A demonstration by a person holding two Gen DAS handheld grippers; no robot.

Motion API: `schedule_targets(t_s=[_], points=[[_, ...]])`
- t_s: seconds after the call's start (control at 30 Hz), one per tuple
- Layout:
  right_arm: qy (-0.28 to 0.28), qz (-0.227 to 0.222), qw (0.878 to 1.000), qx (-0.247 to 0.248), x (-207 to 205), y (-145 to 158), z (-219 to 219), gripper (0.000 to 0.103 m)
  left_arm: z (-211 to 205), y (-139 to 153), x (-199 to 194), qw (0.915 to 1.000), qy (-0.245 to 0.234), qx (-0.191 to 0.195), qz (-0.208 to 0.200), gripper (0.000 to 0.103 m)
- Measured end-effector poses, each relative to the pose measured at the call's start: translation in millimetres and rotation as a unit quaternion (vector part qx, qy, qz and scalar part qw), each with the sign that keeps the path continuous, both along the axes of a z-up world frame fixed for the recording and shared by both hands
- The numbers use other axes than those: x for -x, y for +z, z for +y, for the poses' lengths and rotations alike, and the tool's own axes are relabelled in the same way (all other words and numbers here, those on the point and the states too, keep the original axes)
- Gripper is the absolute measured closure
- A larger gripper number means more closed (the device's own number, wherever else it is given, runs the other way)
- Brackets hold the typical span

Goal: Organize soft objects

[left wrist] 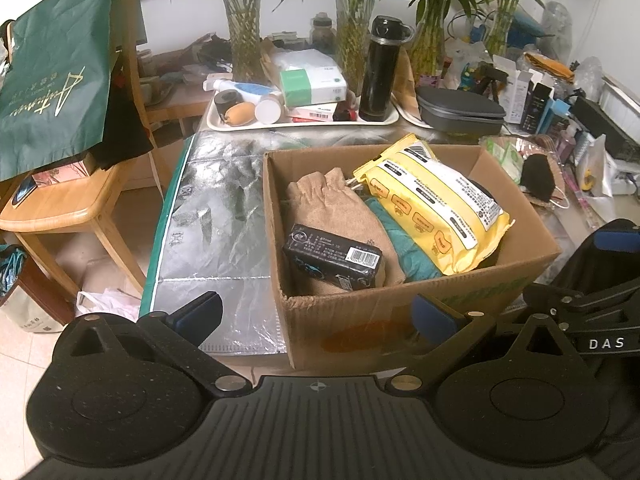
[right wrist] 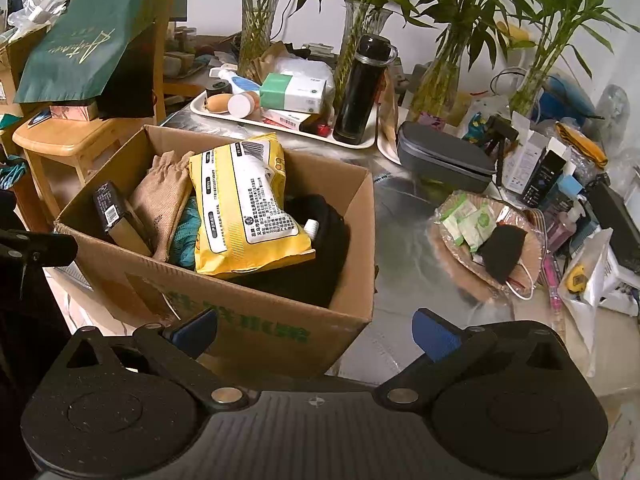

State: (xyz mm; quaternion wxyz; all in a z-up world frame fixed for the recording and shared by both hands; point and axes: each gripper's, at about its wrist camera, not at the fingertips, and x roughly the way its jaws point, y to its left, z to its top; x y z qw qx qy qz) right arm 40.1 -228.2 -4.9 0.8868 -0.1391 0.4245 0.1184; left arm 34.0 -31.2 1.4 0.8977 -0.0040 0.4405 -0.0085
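Observation:
A cardboard box [left wrist: 360,320] stands on the silver-covered table; it also shows in the right wrist view [right wrist: 256,332]. Inside lie a yellow wipes pack [left wrist: 432,208] [right wrist: 244,212], a tan burlap pouch [left wrist: 340,204] [right wrist: 160,196], a black packet [left wrist: 332,258] [right wrist: 108,208], a teal cloth [left wrist: 404,240] [right wrist: 184,236] and a black fabric item [right wrist: 320,248]. My left gripper [left wrist: 320,316] is open and empty at the box's near wall. My right gripper [right wrist: 316,332] is open and empty at the box's near corner. The right gripper's body [left wrist: 600,272] shows in the left wrist view.
A white tray [left wrist: 304,124] holds a black flask [left wrist: 380,68], boxes and bottles. Glass vases with bamboo [right wrist: 360,28] stand behind. A grey case [right wrist: 444,156] and a woven basket with a black mask [right wrist: 492,248] sit right. A wooden chair with a green bag [left wrist: 56,76] stands left.

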Motion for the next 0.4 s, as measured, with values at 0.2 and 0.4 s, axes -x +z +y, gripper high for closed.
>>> schedule_targets(t_s=[0.2, 0.4], points=[[0.000, 0.000, 1.000, 0.000, 0.0, -0.1, -0.1, 0.000, -1.0, 0.0, -1.4, 1.0000, 0.002, -0.004, 0.001, 0.000], [-0.001, 0.002, 1.000, -0.001, -0.2, -0.7, 0.2, 0.000, -3.9, 0.8, 0.2, 0.9997, -0.003, -0.020, -0.013, 0.000]])
